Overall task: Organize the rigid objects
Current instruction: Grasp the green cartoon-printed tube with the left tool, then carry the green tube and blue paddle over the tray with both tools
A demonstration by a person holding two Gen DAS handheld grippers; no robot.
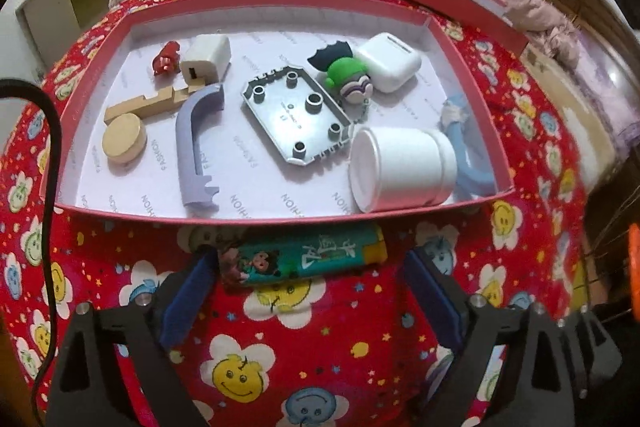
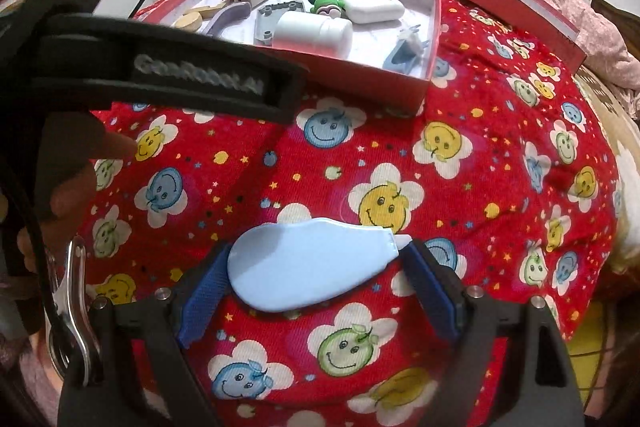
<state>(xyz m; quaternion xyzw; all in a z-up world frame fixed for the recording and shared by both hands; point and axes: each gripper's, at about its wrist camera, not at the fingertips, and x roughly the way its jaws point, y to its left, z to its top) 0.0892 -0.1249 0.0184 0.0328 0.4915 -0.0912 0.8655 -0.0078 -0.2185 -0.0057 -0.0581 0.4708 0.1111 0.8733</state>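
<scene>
Box wall (image 1: 224, 217) hides lighter's (image 1: 304, 259) top edge between left tongs (image 1: 312, 267).

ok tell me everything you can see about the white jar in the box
The white jar looks like smooth opaque plastic with a wide screw lid, apparently closed. It lies on its side in the red box's near right corner, lid toward the front wall. The grey studded plate sits at its left, the light blue piece behind it; contact is unclear.

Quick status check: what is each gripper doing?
Left gripper: open around the lighter, not clamped.
Right gripper: open around the pale blue piece.
</scene>
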